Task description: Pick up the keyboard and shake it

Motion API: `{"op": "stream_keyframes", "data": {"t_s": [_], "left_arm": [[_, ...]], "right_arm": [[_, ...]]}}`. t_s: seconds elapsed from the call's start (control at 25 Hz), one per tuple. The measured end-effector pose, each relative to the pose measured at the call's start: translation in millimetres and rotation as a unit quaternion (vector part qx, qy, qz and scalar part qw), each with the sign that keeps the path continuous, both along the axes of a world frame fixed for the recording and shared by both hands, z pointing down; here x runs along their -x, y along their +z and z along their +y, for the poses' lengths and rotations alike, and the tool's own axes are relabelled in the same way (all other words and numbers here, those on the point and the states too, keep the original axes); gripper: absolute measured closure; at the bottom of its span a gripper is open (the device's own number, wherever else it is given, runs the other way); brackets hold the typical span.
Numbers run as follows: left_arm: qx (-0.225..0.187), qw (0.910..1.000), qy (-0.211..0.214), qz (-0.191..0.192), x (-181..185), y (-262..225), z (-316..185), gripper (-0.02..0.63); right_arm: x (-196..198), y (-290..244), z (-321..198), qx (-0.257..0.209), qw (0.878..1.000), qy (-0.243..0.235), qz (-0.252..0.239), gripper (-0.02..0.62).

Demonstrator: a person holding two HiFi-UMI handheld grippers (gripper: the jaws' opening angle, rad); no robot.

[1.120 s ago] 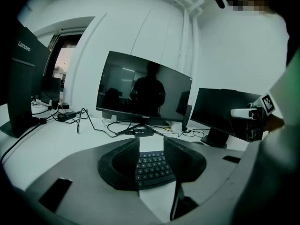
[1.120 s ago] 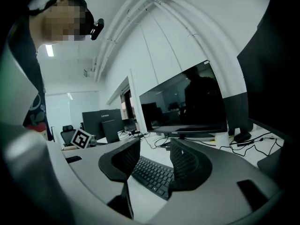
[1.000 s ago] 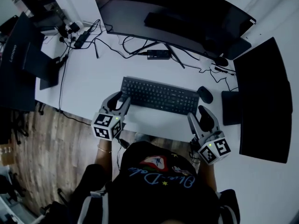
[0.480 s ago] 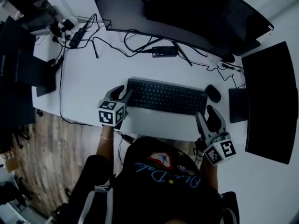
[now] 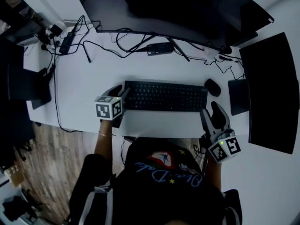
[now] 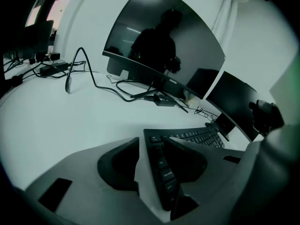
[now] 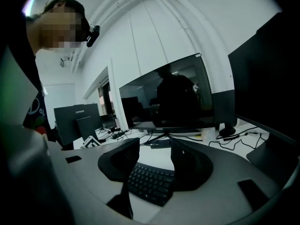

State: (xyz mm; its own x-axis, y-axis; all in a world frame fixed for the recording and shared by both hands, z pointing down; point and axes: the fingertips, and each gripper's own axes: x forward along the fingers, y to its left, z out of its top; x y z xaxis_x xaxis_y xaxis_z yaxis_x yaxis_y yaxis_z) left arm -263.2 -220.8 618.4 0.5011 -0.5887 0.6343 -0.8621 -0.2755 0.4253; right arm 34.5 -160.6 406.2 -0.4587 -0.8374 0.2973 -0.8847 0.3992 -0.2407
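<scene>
A black keyboard (image 5: 164,96) lies flat on the white desk (image 5: 79,88), in front of the person. My left gripper (image 5: 119,93) is at its left end. In the left gripper view the keyboard's (image 6: 161,165) left end sits between the jaws of that gripper (image 6: 150,165), which is open, with a strip of desk showing beside the left jaw. My right gripper (image 5: 212,113) hovers just off the keyboard's right front corner and is also open. In the right gripper view the keyboard's (image 7: 150,182) right end shows between the spread jaws of that gripper (image 7: 152,165), apart from them.
A black mouse (image 5: 212,86) lies just past the keyboard's right end, close to my right gripper. A wide curved monitor (image 5: 187,13) stands behind, a second dark screen (image 5: 272,88) at the right. Cables (image 5: 117,43) and a power adapter (image 5: 159,48) lie behind the keyboard.
My left gripper has dropped and closed in on the keyboard's left end, which now sits between its jaws. The right gripper has hardly shifted. The head view has swung a little.
</scene>
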Motion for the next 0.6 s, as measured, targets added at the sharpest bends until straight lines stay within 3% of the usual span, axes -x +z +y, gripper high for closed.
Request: {"op": "stream_keyframes", "data": {"t_s": [0.36,0.6], "left_arm": [[0.032,0.9990,0.023,0.022,-15,10,-4,0.434],[0.038,0.9986,0.026,0.025,-23,11,-2,0.394]], "right_arm": [[-39,15,4,0.027,0.999,0.047,-0.006,0.411],[-84,65,2,0.103,0.992,0.065,-0.039,0.397]]}}
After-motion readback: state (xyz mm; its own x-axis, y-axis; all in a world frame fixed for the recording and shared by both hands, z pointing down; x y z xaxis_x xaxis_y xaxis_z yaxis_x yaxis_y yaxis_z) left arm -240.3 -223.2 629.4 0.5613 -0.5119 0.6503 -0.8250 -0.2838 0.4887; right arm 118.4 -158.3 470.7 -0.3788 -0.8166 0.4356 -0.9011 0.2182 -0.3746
